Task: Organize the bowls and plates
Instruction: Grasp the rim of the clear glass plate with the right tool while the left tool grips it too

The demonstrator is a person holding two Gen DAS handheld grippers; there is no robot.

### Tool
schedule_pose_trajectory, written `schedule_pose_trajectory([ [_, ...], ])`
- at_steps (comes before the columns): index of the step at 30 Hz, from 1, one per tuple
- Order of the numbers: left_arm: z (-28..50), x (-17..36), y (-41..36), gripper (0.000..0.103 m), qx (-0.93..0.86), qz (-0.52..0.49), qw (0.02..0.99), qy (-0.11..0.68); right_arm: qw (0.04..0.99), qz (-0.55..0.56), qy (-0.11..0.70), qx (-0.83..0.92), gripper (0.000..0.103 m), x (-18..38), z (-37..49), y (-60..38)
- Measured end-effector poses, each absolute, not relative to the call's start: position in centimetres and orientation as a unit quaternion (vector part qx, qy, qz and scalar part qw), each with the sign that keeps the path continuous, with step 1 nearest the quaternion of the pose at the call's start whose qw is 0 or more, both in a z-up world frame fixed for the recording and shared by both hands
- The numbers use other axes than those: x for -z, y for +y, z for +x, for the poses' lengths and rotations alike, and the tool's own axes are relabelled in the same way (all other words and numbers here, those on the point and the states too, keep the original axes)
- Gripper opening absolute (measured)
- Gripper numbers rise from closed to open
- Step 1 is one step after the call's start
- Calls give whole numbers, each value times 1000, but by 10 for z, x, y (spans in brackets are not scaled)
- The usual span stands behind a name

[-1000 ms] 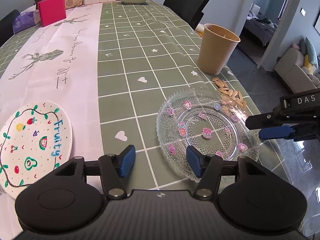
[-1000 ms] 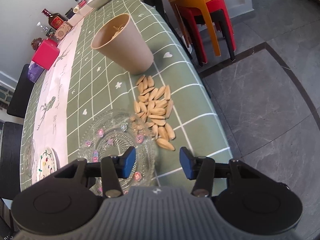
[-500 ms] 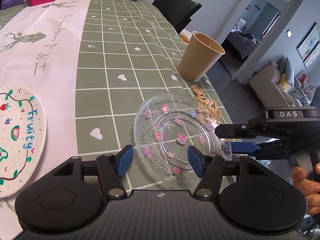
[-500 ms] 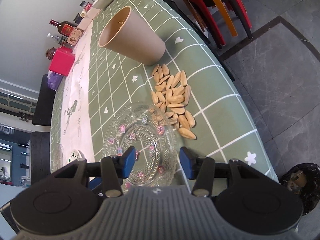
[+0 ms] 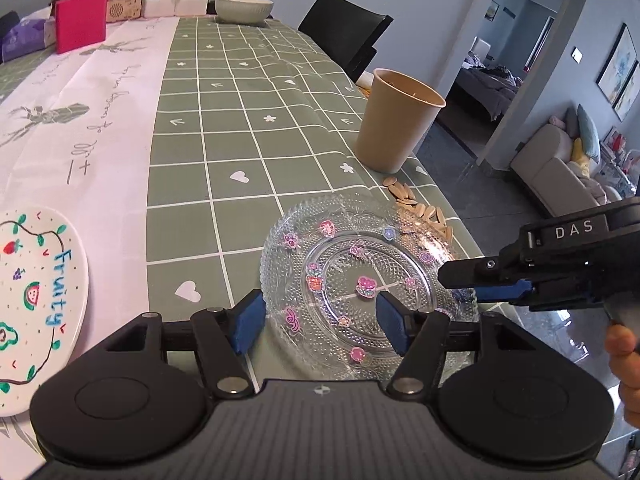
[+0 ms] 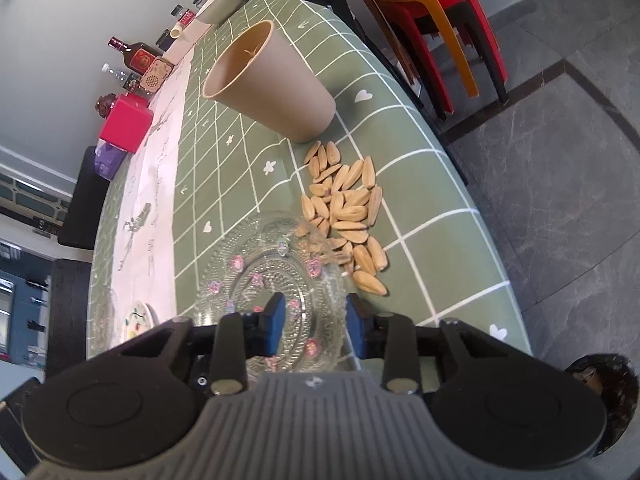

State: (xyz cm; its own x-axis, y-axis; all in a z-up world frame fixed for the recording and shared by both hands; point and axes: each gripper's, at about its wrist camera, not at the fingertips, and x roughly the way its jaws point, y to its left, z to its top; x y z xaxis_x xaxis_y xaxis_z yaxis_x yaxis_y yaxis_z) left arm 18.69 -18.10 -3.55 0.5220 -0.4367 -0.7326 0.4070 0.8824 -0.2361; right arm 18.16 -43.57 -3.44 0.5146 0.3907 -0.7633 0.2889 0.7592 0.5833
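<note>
Currently, risk: the glass plate (image 5: 360,280) could be tipped off the near-right worktop (image 5: 248,128) edge if only its rim is pinched.
Seeds (image 6: 344,208): could be scattered; some are overlapped by the plate.
Right gripper (image 6: 314,326): being closed around the plate's rim.
Left gripper (image 5: 320,322): held wide, empty.
Cup (image 5: 394,120): contents unclear.

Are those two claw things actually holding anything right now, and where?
The right gripper is closing on the glass plate's near rim; firm grip unclear. Left gripper is open, holding nothing.
</note>
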Motion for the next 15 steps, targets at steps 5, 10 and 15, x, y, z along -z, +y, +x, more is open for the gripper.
schedule_pose_trajectory([
  [5, 177, 36, -183, 48, 220, 21, 887, 405, 818, 294, 493, -33, 22, 29, 181, -425],
  [10, 176, 34, -176, 33, 205, 6, 889, 408, 825, 276, 493, -27, 16, 29, 180, -422],
  [15, 177, 35, -160, 29, 222, -37, 885, 407, 828, 269, 492, -16, 14, 28, 177, -419],
])
